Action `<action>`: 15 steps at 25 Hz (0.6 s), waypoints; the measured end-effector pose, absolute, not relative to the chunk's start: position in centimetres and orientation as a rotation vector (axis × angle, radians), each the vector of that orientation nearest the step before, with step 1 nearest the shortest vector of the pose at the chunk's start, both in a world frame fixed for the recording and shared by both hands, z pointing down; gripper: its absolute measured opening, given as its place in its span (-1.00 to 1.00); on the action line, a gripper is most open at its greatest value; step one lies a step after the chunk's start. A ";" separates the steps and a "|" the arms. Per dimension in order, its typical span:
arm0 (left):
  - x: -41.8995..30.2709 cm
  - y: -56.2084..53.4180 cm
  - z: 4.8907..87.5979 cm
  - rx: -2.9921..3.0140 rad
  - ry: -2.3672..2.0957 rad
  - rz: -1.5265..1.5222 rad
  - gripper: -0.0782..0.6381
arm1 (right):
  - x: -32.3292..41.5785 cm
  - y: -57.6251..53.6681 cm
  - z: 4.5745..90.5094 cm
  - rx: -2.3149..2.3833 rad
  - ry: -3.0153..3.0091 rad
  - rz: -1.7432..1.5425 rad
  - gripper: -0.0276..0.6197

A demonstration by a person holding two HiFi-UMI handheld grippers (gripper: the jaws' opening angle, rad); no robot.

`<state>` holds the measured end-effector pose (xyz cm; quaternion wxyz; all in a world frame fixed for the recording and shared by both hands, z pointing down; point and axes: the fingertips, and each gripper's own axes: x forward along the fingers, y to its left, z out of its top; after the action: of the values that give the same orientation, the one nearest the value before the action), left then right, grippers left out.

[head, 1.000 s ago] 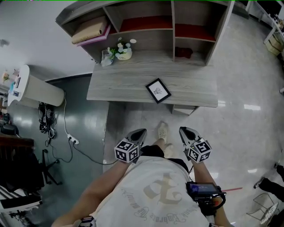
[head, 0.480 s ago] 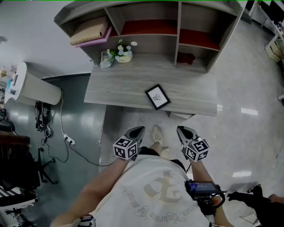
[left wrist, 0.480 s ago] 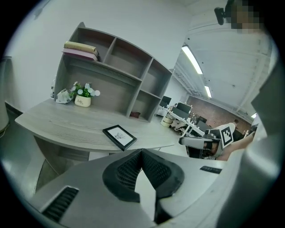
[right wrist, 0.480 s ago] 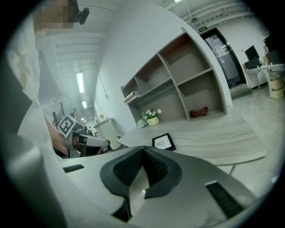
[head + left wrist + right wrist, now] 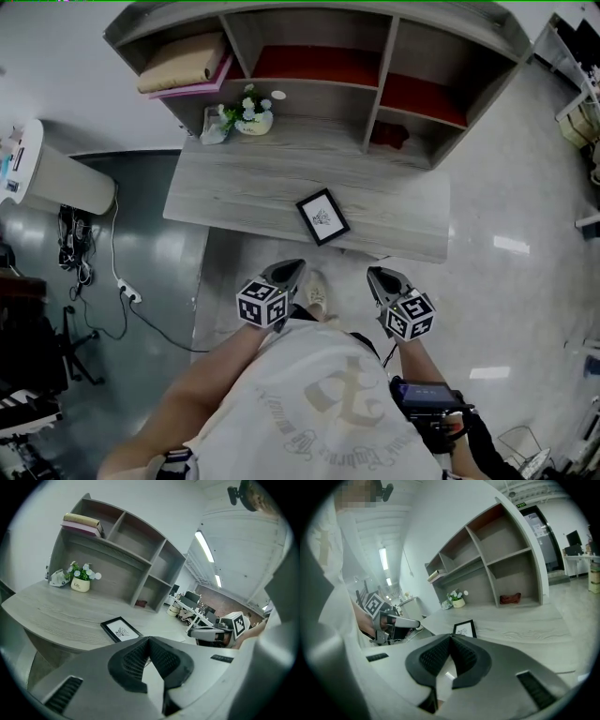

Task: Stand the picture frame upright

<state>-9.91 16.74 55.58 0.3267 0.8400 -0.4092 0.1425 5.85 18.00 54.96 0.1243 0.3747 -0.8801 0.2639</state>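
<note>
L gripper point(image 5: 294, 267), R gripper point(image 5: 375, 275) – jaws closed, empty | picture frame point(image 5: 322, 217) flat on desk point(image 5: 234, 183) | flower pot point(image 5: 253, 120) well behind

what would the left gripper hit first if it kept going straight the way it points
Likely the picture frame, lying flat near the front edge of the desk, just beyond the shut tips of the left gripper. Depth is unclear; it could meet the desk edge first.
</note>
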 end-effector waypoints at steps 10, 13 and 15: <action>-9.8 10.1 55.5 2.189 -1.047 0.332 -0.78 | 6.0 12.1 55.0 1.089 -2.490 0.744 -0.90; -10.4 7.9 55.4 2.191 -1.055 0.324 -0.78 | 5.8 10.3 55.1 1.098 -2.475 0.752 -0.90; -10.8 6.6 55.3 2.193 -1.058 0.320 -0.78 | 5.5 9.0 55.1 1.101 -2.473 0.751 -0.90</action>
<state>-10.84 6.59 55.30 0.3361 0.8411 -0.4057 0.1228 5.49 9.05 55.12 0.1656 0.3865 -0.8682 0.2635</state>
